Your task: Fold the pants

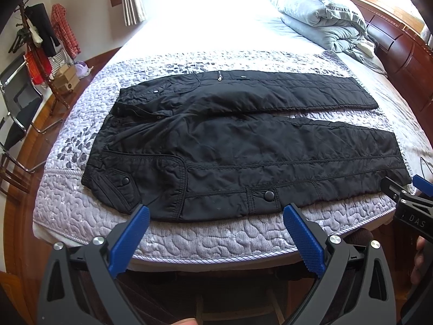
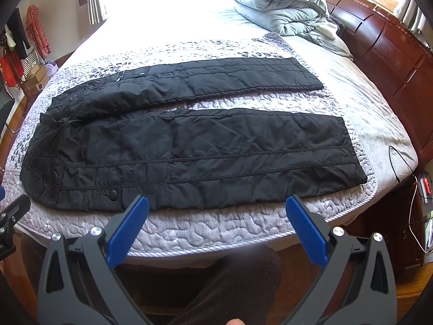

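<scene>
Black pants (image 1: 238, 146) lie flat, legs spread toward frame right, mid-frame on the quilted bed (image 1: 205, 233); left gripper (image 1: 216, 216) and right gripper (image 2: 216, 208) hover at bottom, jaws wide, empty.

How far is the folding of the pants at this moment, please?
Done: the black pants lie flat on the bed, legs apart. In hand: nothing; the left gripper and right gripper hover open near the front edge of the pants. Left: every fold, probably first one leg over the other.
</scene>
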Action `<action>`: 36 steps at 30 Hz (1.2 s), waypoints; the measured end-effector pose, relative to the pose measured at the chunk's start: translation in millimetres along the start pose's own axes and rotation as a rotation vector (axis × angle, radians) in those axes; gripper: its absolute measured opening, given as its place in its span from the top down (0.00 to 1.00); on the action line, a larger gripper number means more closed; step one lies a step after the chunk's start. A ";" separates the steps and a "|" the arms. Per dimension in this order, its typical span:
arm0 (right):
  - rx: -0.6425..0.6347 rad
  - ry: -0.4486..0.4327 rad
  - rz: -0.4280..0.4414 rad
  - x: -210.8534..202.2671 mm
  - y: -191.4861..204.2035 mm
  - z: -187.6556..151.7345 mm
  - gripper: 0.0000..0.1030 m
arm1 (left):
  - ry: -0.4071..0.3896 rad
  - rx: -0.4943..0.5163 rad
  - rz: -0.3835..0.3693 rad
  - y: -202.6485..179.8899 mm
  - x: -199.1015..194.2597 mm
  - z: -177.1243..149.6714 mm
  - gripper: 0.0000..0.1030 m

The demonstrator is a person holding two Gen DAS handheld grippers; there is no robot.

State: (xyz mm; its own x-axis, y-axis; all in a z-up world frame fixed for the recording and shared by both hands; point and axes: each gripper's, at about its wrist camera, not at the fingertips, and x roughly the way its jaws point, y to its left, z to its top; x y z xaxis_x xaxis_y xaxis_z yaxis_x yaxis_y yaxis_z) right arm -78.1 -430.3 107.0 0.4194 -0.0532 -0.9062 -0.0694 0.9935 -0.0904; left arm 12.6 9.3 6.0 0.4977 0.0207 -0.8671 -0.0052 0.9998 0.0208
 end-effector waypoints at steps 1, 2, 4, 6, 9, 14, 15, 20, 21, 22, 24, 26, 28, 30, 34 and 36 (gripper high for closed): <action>0.000 0.003 0.001 0.9 0.1 0.0 0.02 | -0.001 0.000 0.001 -0.2 -0.7 0.2 0.03; 0.000 0.004 0.002 1.2 0.5 0.2 0.02 | -0.002 -0.001 0.001 -0.3 -1.1 0.8 0.03; -0.002 0.005 0.002 2.4 0.4 0.4 0.02 | -0.004 -0.002 0.003 -0.4 -1.3 1.4 0.03; -0.004 0.006 0.005 2.5 0.3 0.4 0.02 | -0.006 -0.003 0.003 -0.3 -1.2 1.8 0.03; -0.007 0.007 0.004 4.8 0.2 0.4 0.02 | -0.005 -0.003 0.004 -0.8 -1.3 1.6 0.03; -0.004 0.014 0.003 8.0 0.5 1.1 0.02 | -0.005 -0.004 0.004 -0.9 -0.5 1.8 0.03; -0.004 0.014 0.003 8.4 0.4 1.4 0.02 | -0.004 -0.004 0.004 -1.2 0.0 2.0 0.03; -0.008 0.021 0.004 12.6 0.6 2.9 0.02 | 0.005 -0.005 0.005 -1.7 5.0 4.5 0.03; -0.008 0.024 0.004 14.0 0.6 3.1 0.02 | 0.007 -0.005 0.005 -1.9 6.3 5.1 0.03; -0.008 0.027 0.005 15.6 0.7 3.5 0.02 | 0.009 -0.005 0.005 -2.0 7.9 5.8 0.03; -0.007 0.026 0.011 17.7 0.4 4.7 0.02 | 0.013 -0.009 -0.034 -0.5 11.5 8.0 0.03; -0.005 0.008 0.053 18.0 -2.6 9.4 0.02 | 0.008 -0.036 -0.137 8.8 16.7 13.2 0.03; -0.026 -0.035 0.075 13.7 -7.5 18.7 0.02 | -0.007 -0.058 -0.147 23.3 23.3 24.3 0.03; -0.070 -0.100 -0.020 9.3 -14.6 34.3 0.02 | -0.015 -0.105 -0.109 53.3 35.6 42.9 0.03; -0.152 -0.229 -0.297 11.6 -32.7 65.9 0.02 | -0.008 -0.279 -0.026 146.0 71.6 95.0 0.03; -0.172 -0.240 -0.322 22.7 -47.3 87.8 0.02 | 0.013 -0.386 0.028 203.9 101.4 128.0 0.03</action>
State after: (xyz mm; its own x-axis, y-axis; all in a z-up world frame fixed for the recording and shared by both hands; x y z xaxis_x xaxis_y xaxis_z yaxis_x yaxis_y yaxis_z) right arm 14.2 -469.7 126.9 0.6417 -0.3125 -0.7004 -0.0416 0.8977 -0.4386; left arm 173.1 214.5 -14.0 0.4819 0.0460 -0.8750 -0.3465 0.9272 -0.1421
